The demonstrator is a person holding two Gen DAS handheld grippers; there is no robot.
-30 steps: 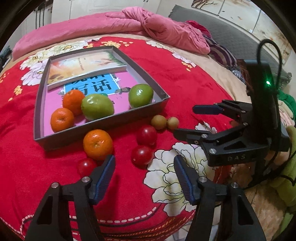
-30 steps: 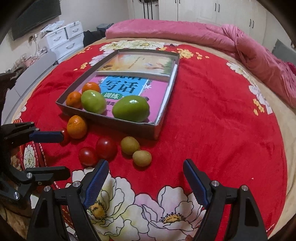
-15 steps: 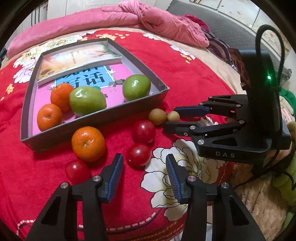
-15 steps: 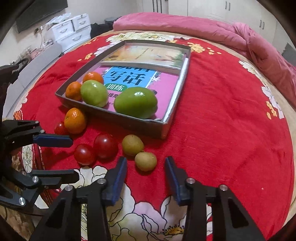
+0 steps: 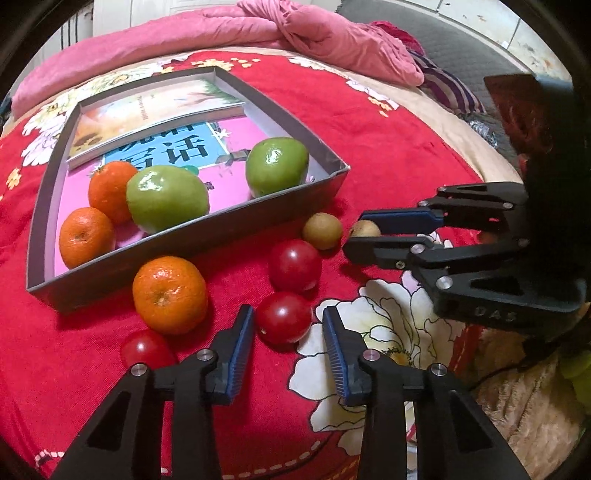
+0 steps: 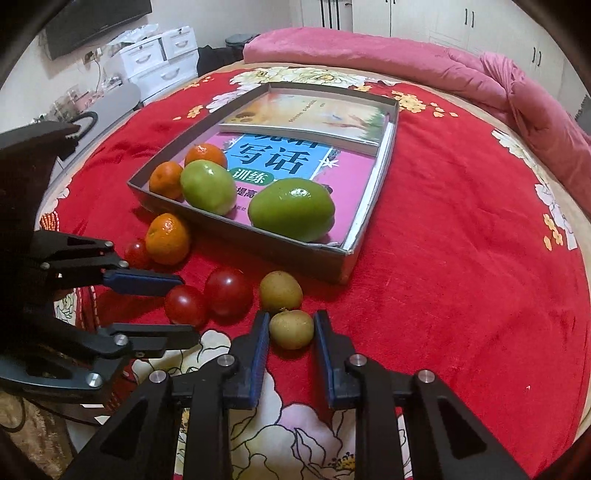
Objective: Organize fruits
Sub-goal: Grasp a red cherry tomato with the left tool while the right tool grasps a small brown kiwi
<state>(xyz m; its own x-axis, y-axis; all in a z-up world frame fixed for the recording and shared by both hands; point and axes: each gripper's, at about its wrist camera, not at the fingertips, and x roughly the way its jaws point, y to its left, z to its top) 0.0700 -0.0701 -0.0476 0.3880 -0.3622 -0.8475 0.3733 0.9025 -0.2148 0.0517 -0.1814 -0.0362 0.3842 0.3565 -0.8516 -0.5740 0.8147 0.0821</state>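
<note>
A grey shallow box on the red bedspread holds two oranges and two green fruits. In front of it lie an orange, three red tomatoes and two small tan fruits. My left gripper is closing around the nearest tomato; a small gap still shows on the right pad's side. My right gripper is shut on the nearer tan fruit, both pads touching it. The other tan fruit lies just behind. Each gripper shows in the other's view.
Two books lie flat in the box behind the fruit. A pink quilt is bunched at the far side of the bed. White drawers stand beyond the bed's left edge. The bedspread's front edge is close below both grippers.
Both grippers have narrowed their jaws. The left one dropped closer with a tomato now between its fingers. The right one's pads closed onto the small tan fruit.
</note>
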